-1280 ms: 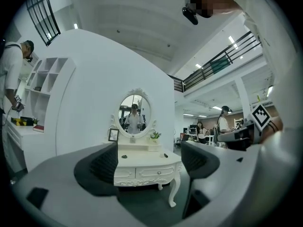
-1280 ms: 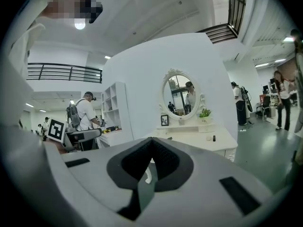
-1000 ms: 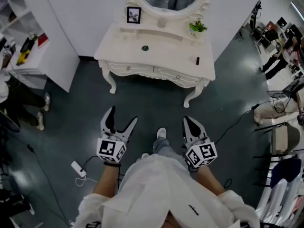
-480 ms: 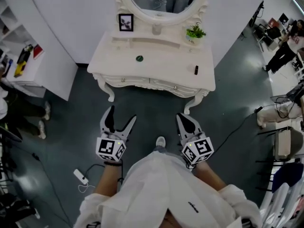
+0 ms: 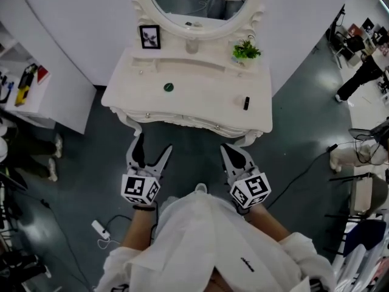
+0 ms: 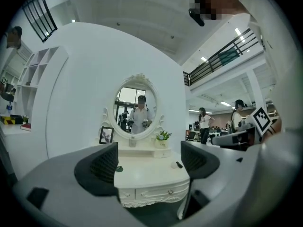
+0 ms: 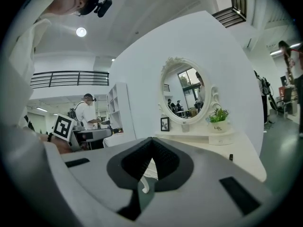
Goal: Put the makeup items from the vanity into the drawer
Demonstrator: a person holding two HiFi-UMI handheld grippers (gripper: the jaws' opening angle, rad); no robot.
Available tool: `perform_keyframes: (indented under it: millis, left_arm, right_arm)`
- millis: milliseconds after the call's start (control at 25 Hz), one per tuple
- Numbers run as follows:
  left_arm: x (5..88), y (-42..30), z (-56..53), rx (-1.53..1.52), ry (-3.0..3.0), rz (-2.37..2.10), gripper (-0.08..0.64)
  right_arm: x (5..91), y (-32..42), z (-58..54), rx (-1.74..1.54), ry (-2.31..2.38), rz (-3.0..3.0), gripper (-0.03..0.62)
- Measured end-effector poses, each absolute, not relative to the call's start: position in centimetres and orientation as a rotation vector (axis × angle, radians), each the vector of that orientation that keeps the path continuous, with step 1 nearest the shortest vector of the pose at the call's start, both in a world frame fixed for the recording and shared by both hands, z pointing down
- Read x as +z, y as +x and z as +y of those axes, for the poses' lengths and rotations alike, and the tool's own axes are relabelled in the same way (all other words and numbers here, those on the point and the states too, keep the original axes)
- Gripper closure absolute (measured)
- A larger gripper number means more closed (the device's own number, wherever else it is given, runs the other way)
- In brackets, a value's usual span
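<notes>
The white vanity (image 5: 200, 93) stands ahead with its front drawers (image 6: 147, 193) shut. On its top lie a small round green compact (image 5: 168, 87) and a dark lipstick tube (image 5: 246, 103). The compact (image 6: 119, 169) and lipstick (image 6: 179, 164) also show between the jaws in the left gripper view. My left gripper (image 5: 153, 145) is open and empty, just short of the vanity's front left. My right gripper (image 5: 227, 149) is shut on nothing, near the front right leg. In the right gripper view the lipstick (image 7: 230, 157) stands on the vanity top beyond the closed jaws.
An oval mirror (image 5: 197, 5), a photo frame (image 5: 149, 36) and a potted plant (image 5: 245, 51) stand at the vanity's back. A white shelf unit (image 5: 36, 84) is at the left. A power strip (image 5: 100, 227) and cables lie on the floor. People stand at far right.
The person has stepped toward the vanity, which now sits closer and lower in the head view. Both grippers came forward with the step; their jaws kept their states.
</notes>
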State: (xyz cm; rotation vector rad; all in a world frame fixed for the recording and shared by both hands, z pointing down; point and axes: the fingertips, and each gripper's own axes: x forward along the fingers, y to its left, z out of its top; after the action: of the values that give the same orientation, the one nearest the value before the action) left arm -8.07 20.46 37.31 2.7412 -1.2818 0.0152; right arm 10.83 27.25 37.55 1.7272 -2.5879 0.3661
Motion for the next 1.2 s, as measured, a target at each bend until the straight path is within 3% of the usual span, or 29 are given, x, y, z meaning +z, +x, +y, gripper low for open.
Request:
perform_keyframes:
  millis: [640,1200]
  left_arm:
    - [39.9,-5.0,12.7,0.077,2.695,-1.247,0.169]
    - [43.2,-3.7,-3.1,0.161,2.714,-1.073,0.169]
  right_arm:
    - [39.4,12.3,19.3,0.424,1.701,-2.564,0.574]
    - [39.9,9.9,3.1,0.427,1.690,-2.528,0.574]
